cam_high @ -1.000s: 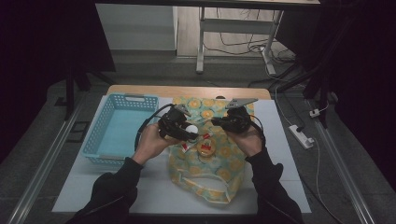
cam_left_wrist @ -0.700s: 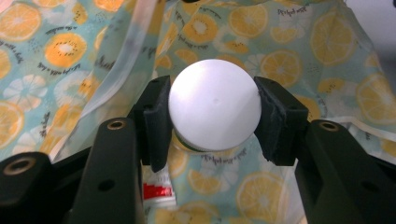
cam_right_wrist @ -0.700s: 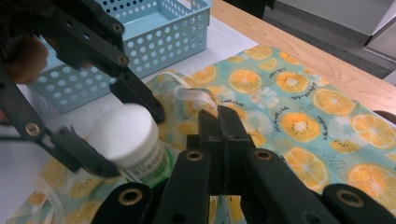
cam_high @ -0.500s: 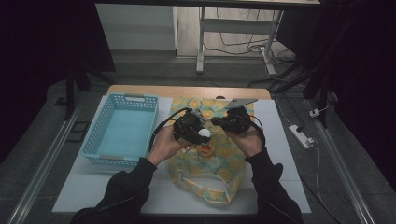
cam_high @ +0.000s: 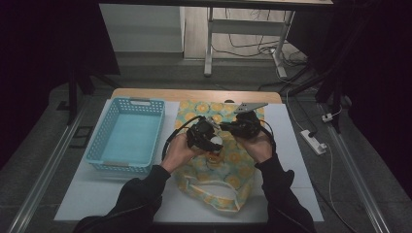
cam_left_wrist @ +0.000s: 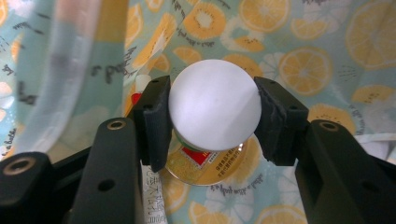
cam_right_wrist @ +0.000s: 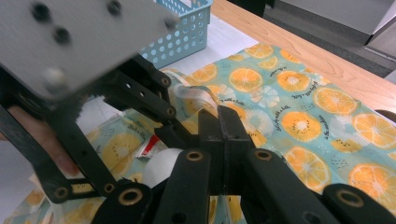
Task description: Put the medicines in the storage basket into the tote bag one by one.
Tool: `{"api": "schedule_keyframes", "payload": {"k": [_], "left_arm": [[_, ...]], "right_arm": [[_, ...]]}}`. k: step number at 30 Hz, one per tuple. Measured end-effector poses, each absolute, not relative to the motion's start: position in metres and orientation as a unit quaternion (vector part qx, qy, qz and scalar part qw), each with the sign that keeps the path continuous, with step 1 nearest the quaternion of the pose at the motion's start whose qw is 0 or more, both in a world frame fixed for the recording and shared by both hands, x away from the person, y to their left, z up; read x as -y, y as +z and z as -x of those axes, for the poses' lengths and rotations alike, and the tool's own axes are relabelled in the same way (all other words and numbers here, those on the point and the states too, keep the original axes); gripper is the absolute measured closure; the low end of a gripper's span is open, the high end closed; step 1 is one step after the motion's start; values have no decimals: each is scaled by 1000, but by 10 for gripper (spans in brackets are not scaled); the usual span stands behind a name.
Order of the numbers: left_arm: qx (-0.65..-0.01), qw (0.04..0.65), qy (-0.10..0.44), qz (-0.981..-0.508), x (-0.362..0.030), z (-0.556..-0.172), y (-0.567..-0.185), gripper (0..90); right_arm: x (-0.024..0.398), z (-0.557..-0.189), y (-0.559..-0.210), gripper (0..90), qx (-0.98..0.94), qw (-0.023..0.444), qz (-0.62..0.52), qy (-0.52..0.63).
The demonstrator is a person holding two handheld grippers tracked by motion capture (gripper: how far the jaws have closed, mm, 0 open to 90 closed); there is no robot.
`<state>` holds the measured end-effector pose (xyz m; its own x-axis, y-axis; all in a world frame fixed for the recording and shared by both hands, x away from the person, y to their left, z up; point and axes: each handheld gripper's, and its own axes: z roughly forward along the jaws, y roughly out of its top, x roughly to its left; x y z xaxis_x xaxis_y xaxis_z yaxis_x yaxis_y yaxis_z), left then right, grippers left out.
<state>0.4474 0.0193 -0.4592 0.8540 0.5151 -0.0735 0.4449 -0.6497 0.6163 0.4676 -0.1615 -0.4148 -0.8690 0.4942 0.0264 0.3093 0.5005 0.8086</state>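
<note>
Now the left gripper (cam_high: 210, 139) sits over the mouth of the bag (cam_high: 221, 165), having shifted right and down from its place nearer the basket (cam_high: 127, 138) a second ago. Its jaws are partly open and clamped on the white cap of a jar (cam_left_wrist: 214, 122); in the left gripper view the pads (cam_left_wrist: 156, 122) press both sides of the cap, and a gold base with a red label shows beneath it. Grip width is unchanged across the three high frames.

Right gripper (cam_right_wrist: 218, 122) is fully closed, pinching the bag's edge or handle strap at the opening; it has not moved. In its own view the strap loops up right at the jaw tips, so it looks to be holding the mouth open.

Judgement: the jar is being lowered into the bag, now at or just inside the opening, not released. Basket is empty. Next step likely needs further descent, then release while the right side keeps the fabric lifted.
</note>
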Motion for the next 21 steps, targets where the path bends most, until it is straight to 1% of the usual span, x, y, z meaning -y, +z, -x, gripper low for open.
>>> {"api": "schedule_keyframes", "payload": {"k": [7,13,15,21], "left_arm": [[-268,318,49,-908,-15,-451,-469,502],[-274,330,45,-902,-18,-454,-471,484],[-279,337,47,-898,-20,-454,-469,435],[-288,345,50,-892,-26,-449,-460,321]], "right_arm": [[162,-468,-415,900,-860,105,-233,441],[162,-468,-415,900,-860,105,-233,441],[162,-468,-415,900,-860,106,-233,441],[162,-467,-414,900,-859,106,-234,442]]}}
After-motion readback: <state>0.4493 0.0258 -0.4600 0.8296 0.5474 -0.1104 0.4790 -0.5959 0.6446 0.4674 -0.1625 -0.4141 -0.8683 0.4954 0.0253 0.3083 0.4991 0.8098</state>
